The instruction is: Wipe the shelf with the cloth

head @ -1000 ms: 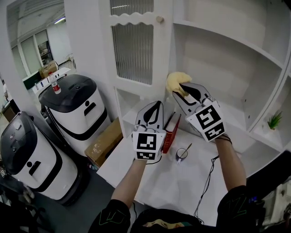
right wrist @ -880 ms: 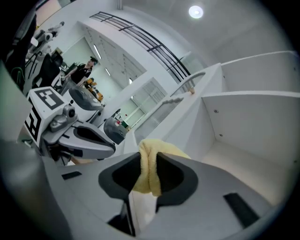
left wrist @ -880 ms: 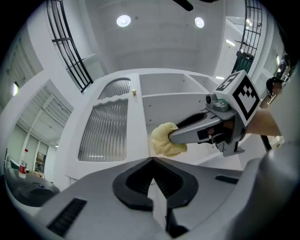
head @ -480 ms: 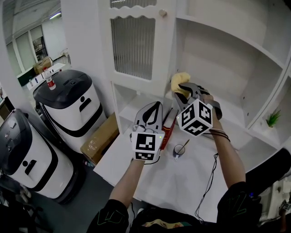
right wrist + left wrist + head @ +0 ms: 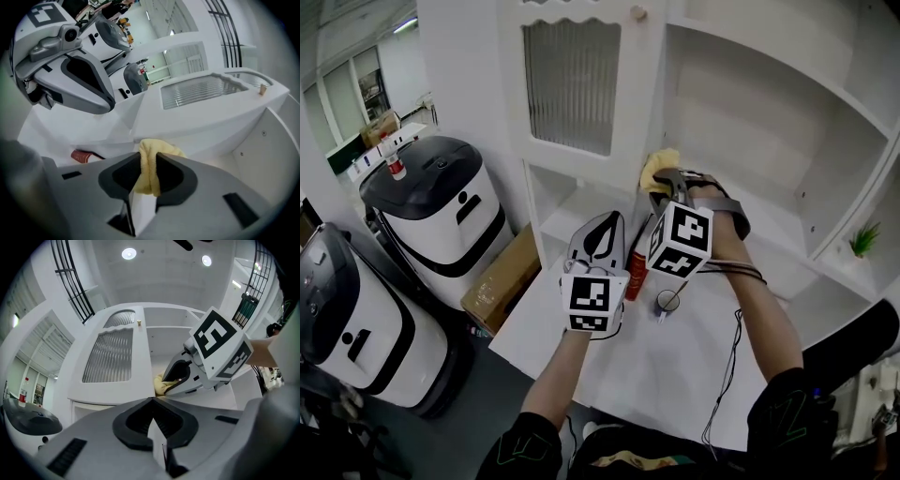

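Bright, even indoor light. Round ceiling lamps glare in left gripper view. White shelf nearly washed out, soft shadows only. Both gripper views: heavy fisheye, black corners, closest foreground soft. Head view sharp, edges bowed, floor side dimmer.

No word, brand or number could be read anywhere. The only signs were bold black-and-white square marker patterns, one on the white cube of the left gripper and one on the matching cube of the right gripper. A small black figure-like pictogram also stood on the front of the farther rounded white machine with a black top, and another pictogram on the nearer white machine.
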{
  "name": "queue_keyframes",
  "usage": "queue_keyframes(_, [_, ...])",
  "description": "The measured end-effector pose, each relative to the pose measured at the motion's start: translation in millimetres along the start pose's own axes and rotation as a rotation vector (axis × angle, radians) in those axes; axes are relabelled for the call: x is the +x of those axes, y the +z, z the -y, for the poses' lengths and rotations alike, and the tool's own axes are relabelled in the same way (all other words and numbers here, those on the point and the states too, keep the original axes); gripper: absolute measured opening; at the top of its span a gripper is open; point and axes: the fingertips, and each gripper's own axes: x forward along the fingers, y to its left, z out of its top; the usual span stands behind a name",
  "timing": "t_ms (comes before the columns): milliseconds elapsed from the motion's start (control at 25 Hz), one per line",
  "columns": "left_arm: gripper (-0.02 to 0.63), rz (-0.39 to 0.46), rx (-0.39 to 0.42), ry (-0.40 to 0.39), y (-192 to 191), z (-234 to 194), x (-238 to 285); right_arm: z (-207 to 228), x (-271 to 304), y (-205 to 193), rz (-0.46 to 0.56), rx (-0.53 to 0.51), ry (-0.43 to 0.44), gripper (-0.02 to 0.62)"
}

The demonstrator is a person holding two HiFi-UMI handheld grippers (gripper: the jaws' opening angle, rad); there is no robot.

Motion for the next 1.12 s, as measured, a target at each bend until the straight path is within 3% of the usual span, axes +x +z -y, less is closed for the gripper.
queue_keyframes(400, [-0.003, -0.032, 0.001, -0.033, -15.0, 17.8, 5.8, -9.9, -7.1, -8.4, -0.036, -0.072, -0.015, 0.098])
queue_keyframes(1120, [-0.003, -0.045, 0.012, -0.131, -20.9, 70.8, 24.8, -14.6, -37.9, -55.4, -0.035, -0.026, -0.09, 0.098])
